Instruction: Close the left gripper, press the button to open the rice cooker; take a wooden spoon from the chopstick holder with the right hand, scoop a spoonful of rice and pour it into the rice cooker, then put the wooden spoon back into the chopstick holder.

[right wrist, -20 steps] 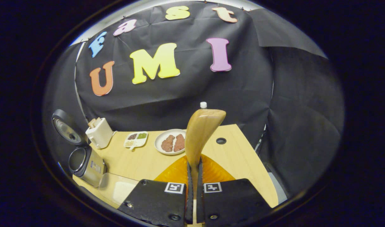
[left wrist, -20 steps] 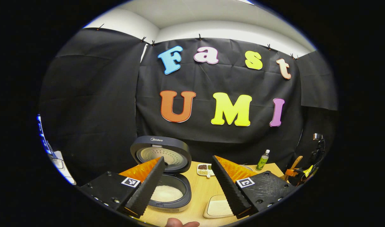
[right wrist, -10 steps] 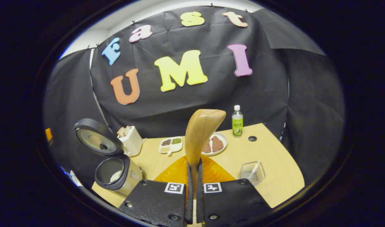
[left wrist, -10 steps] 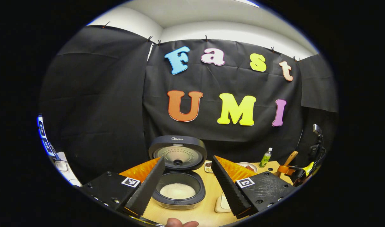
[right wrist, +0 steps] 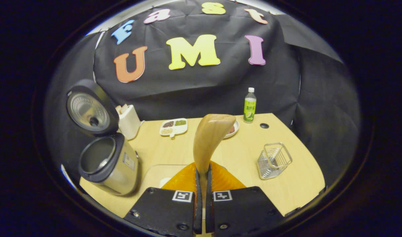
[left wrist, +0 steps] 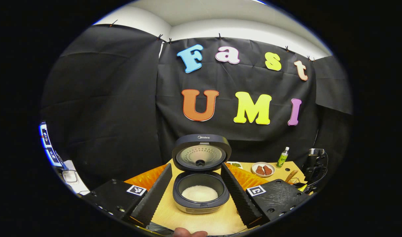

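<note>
Left gripper view: riding on the left gripper (left wrist: 197, 192), low at the near edge of the counter (left wrist: 201, 220), facing straight at the booth's back wall, close to the open rice cooker (left wrist: 201, 187), which stands framed between the spread jaws.

Right gripper view: riding on the right gripper (right wrist: 203, 197), higher and farther right, looking down and forward over the counter (right wrist: 240, 154), with the wooden spoon (right wrist: 209, 140) rising in the centre.

Shared by both views: the rice cooker (right wrist: 107, 161), the back wall, the green bottle (left wrist: 282, 157) (right wrist: 249, 105), the plate (left wrist: 263, 169) and the counter top.
</note>
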Demonstrator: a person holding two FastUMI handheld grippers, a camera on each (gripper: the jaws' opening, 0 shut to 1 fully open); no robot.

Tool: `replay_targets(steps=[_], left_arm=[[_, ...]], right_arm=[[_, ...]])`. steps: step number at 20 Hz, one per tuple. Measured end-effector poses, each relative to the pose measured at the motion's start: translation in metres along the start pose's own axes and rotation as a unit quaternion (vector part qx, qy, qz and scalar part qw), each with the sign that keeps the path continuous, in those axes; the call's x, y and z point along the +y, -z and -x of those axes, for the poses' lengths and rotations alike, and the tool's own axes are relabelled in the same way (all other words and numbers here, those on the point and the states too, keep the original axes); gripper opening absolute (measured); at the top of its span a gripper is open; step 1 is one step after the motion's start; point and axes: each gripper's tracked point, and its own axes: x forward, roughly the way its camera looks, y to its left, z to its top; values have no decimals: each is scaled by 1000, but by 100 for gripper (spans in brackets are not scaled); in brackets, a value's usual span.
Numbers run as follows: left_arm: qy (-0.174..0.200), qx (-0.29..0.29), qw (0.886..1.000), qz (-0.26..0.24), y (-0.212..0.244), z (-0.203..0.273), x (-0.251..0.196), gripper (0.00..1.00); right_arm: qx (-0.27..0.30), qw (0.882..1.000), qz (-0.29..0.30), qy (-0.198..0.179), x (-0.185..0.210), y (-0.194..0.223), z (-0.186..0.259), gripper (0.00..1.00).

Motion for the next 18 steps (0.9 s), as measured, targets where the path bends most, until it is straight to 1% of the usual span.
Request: replay_targets(steps=[3, 4, 7, 9, 10, 12, 15, 18], left_arm=[[0, 9, 1000, -3, 4, 1, 11, 95], [0, 10, 1000, -4, 5, -1, 14, 95], [-1, 13, 1000, -9, 8, 1, 22, 95], [-2, 17, 1000, -12, 11, 1, 27, 95], [-4, 19, 1000, -13, 12, 2, 30, 95], [-7, 20, 1000, -11, 14, 2, 35, 95], [-12, 21, 1000, -9, 16, 5, 41, 95], [-21, 20, 1000, -8, 16, 9, 50, 95]], right_arm=[[-3, 998, 49, 45, -4, 17, -12, 10], [-2, 997, 58, 54, -3, 23, -15, 9], [7, 996, 60, 67, 0, 39, -21, 10], [9, 996, 55, 67, 11, 44, -25, 9], [11, 997, 51, 63, 17, 46, -26, 9], [16, 998, 32, 44, 36, 49, -28, 9], [28, 1000, -6, 5, 66, 52, -27, 9], [43, 997, -51, -35, 91, 53, -25, 9]])
